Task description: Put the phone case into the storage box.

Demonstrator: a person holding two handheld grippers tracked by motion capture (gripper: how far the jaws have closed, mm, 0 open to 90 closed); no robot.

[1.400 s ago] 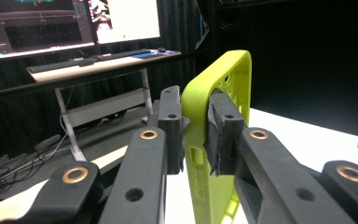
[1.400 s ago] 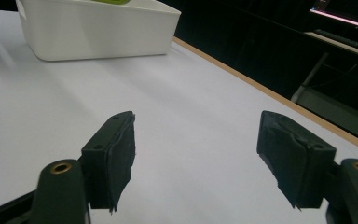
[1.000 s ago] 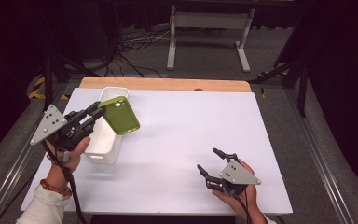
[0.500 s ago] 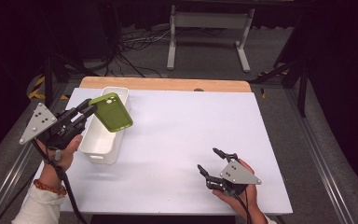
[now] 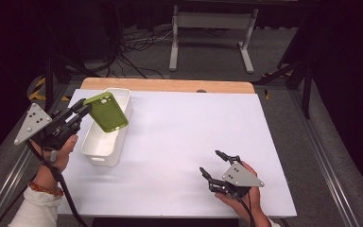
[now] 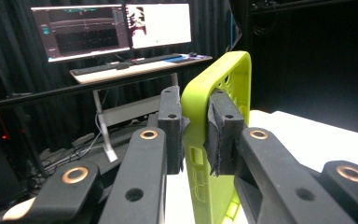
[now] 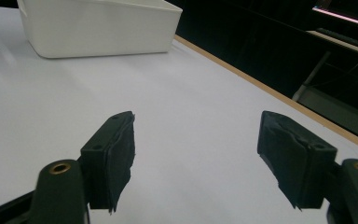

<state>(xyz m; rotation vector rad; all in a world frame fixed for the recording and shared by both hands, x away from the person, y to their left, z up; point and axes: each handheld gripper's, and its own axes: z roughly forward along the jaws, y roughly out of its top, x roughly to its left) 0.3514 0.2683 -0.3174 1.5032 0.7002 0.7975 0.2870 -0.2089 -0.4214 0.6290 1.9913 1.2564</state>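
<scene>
A white table (image 5: 179, 142) holds a long white bin (image 5: 105, 137) at its left side. Above the bin, the left gripper (image 5: 82, 109) clamps one end of a green phone case (image 5: 106, 111), long axis tilted toward the table's middle. The right gripper (image 5: 213, 164) rests near the front edge, jaws wide apart, holding nothing.

The green phone case (image 6: 223, 112) looks like smooth, bendy plastic with a soft shine. The white bin (image 5: 105, 125) is smooth plastic. The table (image 5: 179, 137) top is white and matt, maybe paper, with a wood strip (image 5: 170, 85) at the back. The gripper pads (image 7: 121, 154) look rough and dull.
</scene>
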